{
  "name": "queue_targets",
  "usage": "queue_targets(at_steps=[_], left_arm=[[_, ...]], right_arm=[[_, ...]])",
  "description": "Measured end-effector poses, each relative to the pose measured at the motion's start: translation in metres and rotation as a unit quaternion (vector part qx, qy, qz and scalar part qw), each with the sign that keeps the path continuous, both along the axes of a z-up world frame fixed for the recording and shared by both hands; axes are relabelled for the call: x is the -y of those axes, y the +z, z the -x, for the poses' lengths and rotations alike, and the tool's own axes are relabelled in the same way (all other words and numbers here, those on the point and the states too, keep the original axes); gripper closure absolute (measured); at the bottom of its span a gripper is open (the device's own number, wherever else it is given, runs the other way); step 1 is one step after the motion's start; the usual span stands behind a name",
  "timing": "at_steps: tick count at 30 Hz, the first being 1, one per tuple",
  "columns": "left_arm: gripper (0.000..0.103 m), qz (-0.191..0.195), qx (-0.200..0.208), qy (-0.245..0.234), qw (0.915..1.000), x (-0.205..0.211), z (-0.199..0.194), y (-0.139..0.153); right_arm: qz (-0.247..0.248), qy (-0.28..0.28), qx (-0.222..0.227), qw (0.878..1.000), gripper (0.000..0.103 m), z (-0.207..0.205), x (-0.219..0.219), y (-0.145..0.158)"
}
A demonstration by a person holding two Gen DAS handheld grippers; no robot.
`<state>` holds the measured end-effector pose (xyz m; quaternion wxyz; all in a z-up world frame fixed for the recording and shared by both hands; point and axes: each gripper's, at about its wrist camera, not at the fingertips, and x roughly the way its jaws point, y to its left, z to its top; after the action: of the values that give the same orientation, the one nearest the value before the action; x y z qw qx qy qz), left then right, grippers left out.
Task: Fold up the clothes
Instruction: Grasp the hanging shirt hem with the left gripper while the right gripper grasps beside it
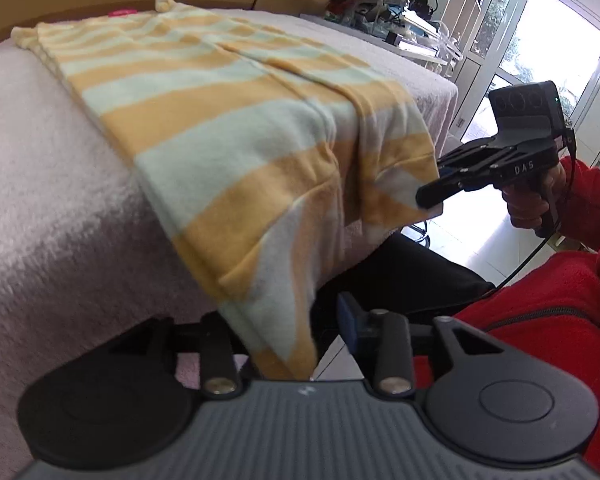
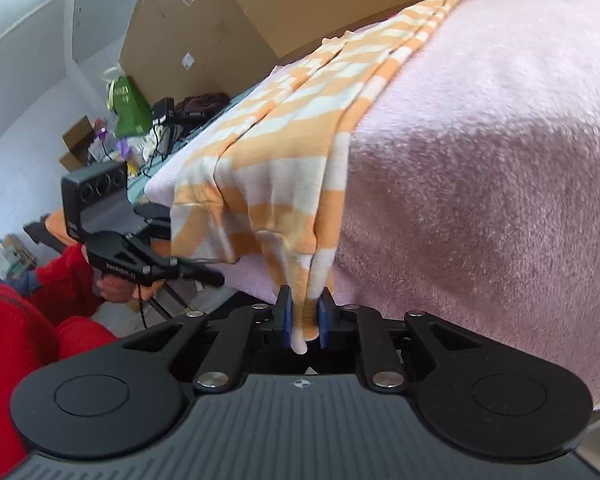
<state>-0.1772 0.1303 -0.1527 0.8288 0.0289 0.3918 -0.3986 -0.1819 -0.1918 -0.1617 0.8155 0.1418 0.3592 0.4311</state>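
Note:
A yellow-and-pale-striped garment point(image 1: 228, 120) lies along the pink fleece-covered table point(image 1: 40, 160) and droops over its near edge. In the left wrist view, one hanging corner falls between the fingers of my left gripper point(image 1: 284, 328). That gripper is open: its blue pad point(image 1: 347, 320) stands clear of the cloth, and the other finger is hidden behind it. In the right wrist view, my right gripper point(image 2: 305, 320) is shut on the other hanging corner of the garment point(image 2: 292, 140), which is bunched between both blue pads. Each view shows the other gripper at the cloth's edge: the right gripper point(image 1: 430, 200) and the left gripper point(image 2: 194, 248).
The person's red sleeves point(image 1: 540, 320) and dark trousers point(image 1: 400, 272) are close under the table edge. Cardboard boxes point(image 2: 220, 20) stand behind the table. There is a cluttered bench point(image 1: 380, 4) by a glass door point(image 1: 540, 40), and a green bag point(image 2: 130, 108) stands among clutter.

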Motion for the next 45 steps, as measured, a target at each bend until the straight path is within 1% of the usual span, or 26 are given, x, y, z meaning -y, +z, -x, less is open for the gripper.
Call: queue_targets(at_steps=[1, 2, 3, 4, 5, 6, 7, 9, 11, 12, 13, 14, 15, 16, 17, 19, 21, 23, 26, 30, 35, 41, 45], left_arm=[[0.04, 0.002, -0.003, 0.001, 1.0, -0.001, -0.001, 0.0], [0.03, 0.006, -0.002, -0.002, 1.0, -0.004, 0.001, 0.003], [0.026, 0.01, -0.001, -0.004, 0.9999, -0.006, 0.003, 0.007], [0.018, 0.017, 0.007, -0.007, 0.9998, -0.008, 0.003, 0.012], [0.013, 0.023, 0.015, -0.009, 0.9996, -0.009, 0.004, 0.017], [0.013, 0.029, 0.022, -0.012, 0.9992, -0.011, 0.004, 0.022], [0.016, 0.037, 0.013, -0.011, 0.9992, -0.013, -0.001, 0.021], [0.029, 0.052, -0.004, -0.009, 0.9986, -0.016, -0.011, 0.021], [0.061, 0.049, -0.003, 0.001, 0.9988, -0.017, -0.017, 0.013], [0.067, 0.051, -0.007, 0.006, 0.9987, -0.017, -0.021, 0.008], [0.078, 0.053, -0.008, 0.012, 0.9985, -0.017, -0.023, 0.004], [0.08, 0.054, -0.008, 0.019, 0.9983, -0.017, -0.025, 0.002], [0.082, 0.051, -0.008, 0.03, 0.9982, -0.015, -0.026, -0.001], [0.088, 0.044, -0.006, 0.042, 0.9982, -0.012, -0.025, -0.002], [0.093, 0.029, -0.001, 0.066, 0.9974, -0.009, -0.023, 0.0], [0.091, 0.001, 0.008, 0.114, 0.9935, -0.001, -0.02, 0.003], [0.093, -0.018, -0.01, 0.155, 0.9877, 0.008, -0.018, 0.006], [0.094, -0.026, -0.009, 0.172, 0.9848, 0.014, -0.013, 0.01], [0.095, -0.038, -0.006, 0.196, 0.9798, 0.024, -0.007, 0.015], [0.096, -0.06, 0.001, 0.192, 0.9795, 0.027, -0.001, 0.02], [0.097, -0.078, 0.017, 0.178, 0.9809, 0.024, 0.018, 0.03], [0.097, -0.097, 0.026, 0.169, 0.9805, 0.027, 0.023, 0.042], [0.097, -0.116, 0.029, 0.166, 0.9787, 0.032, 0.023, 0.045]], right_arm=[[0.0, -0.008, 0.009, 1.0, 0.081, 0.001, 0.001, 0.0], [0.0, -0.016, 0.018, 1.0, 0.074, 0.001, 0.001, 0.001], [0.003, -0.017, 0.026, 0.999, 0.06, 0.002, 0.0, 0.001], [0.006, -0.018, 0.034, 0.999, 0.057, 0.002, -0.001, 0.002], [0.005, -0.017, 0.039, 0.999, 0.057, 0.0, -0.001, 0.002], [0.002, -0.016, 0.039, 0.999, 0.057, -0.003, -0.001, 0.002], [-0.001, -0.017, 0.038, 0.999, 0.057, -0.006, -0.002, 0.0], [-0.005, -0.024, 0.038, 0.999, 0.057, -0.012, -0.002, -0.004], [-0.008, -0.033, 0.04, 0.999, 0.057, -0.017, -0.003, -0.009], [-0.01, -0.039, 0.038, 0.998, 0.057, -0.019, -0.002, -0.013], [-0.012, -0.043, 0.036, 0.998, 0.057, -0.021, -0.002, -0.016], [-0.01, -0.042, 0.034, 0.999, 0.058, -0.021, -0.002, -0.017], [-0.007, -0.04, 0.032, 0.999, 0.067, -0.02, -0.003, -0.018], [-0.004, -0.037, 0.031, 0.999, 0.087, -0.019, -0.003, -0.018], [0.005, -0.028, 0.037, 0.999, 0.09, -0.014, -0.006, -0.015], [0.017, -0.021, 0.046, 0.999, 0.09, -0.005, -0.009, -0.009], [0.024, -0.025, 0.052, 0.998, 0.09, 0.002, -0.01, -0.004], [0.03, -0.028, 0.058, 0.997, 0.09, 0.01, -0.012, 0.001], [0.024, -0.029, 0.047, 0.998, 0.09, 0.012, -0.014, 0.002], [0.037, -0.024, 0.032, 0.999, 0.09, 0.007, -0.014, 0.008], [0.039, -0.01, 0.035, 0.999, 0.09, 0.015, -0.014, 0.02], [-0.002, -0.014, 0.0, 1.0, 0.09, 0.014, -0.003, 0.023], [-0.027, -0.016, -0.008, 0.999, 0.09, 0.017, 0.001, 0.024]])
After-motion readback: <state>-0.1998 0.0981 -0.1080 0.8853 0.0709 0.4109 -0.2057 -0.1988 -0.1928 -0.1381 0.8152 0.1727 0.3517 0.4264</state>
